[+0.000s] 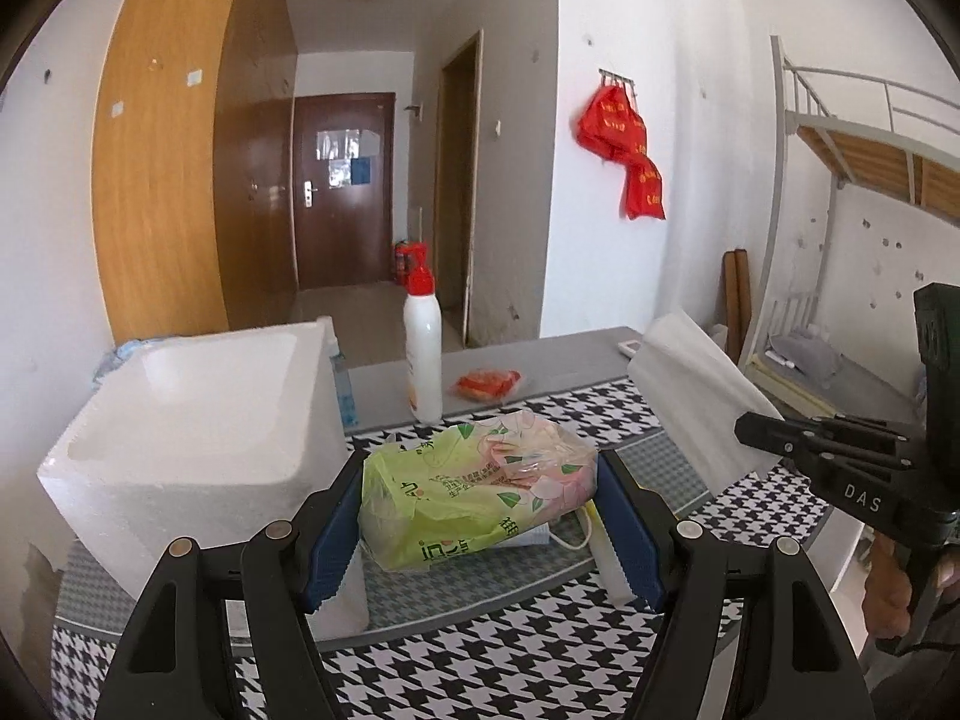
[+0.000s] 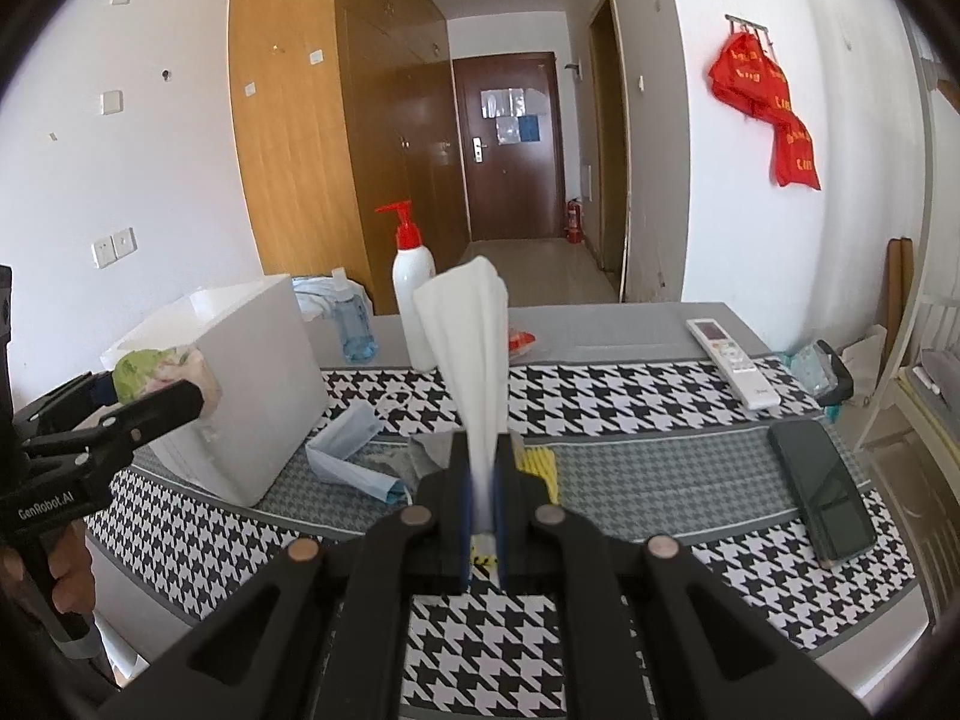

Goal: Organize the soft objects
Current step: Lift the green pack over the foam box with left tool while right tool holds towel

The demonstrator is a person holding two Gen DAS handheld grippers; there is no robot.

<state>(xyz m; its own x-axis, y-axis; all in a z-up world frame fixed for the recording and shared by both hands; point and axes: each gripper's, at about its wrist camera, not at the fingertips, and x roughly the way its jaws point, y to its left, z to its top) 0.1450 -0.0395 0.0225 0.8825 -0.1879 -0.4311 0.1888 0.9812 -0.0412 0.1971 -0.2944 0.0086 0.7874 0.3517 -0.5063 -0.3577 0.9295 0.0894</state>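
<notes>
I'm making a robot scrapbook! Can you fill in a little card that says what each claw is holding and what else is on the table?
left gripper: shut on the green tissue pack, lifted off the table
right gripper: shut on a white tissue that stands up from it
white foam box: open top, left side of the table
pump bottle: white with red top, upright behind the box
blue face mask: lying beside the box
remote and phone: on the right
table cover: black and white houndstooth

Bright, even daylight through fisheye lenses

Soft shadows, pale washed-out walls, dark vignetted corners, straight lines bowing at edges, slight blur up close.
</notes>
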